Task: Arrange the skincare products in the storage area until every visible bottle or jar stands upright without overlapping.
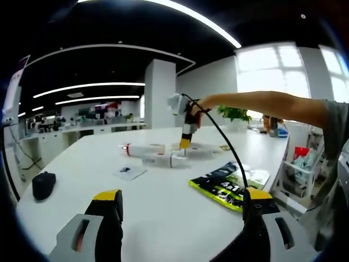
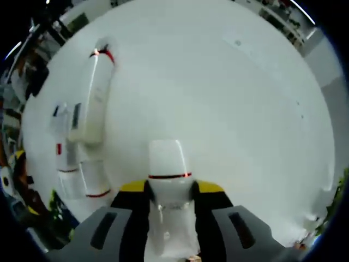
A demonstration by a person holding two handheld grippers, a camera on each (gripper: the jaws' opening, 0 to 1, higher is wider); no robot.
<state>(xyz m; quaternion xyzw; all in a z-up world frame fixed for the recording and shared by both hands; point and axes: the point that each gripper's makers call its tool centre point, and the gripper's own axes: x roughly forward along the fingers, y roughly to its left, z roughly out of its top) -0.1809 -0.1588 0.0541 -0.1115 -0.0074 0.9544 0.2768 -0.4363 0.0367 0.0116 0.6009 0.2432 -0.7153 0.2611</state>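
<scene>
Here, in the right gripper view, my right gripper is clamped on a white plastic tube with a thin red band; its lower end is hidden between the yellow-tipped jaws. Beside it on the white table lie a long white tube with a red end and two shorter white red-banded tubes, all flat and crowded together so that I cannot tell whether they touch. In the left gripper view, my left gripper stands open over the table, holding nothing. Farther off lie a green-and-black printed sachet pack, a small white card and a black computer mouse. Print on the pack is illegible.
</scene>
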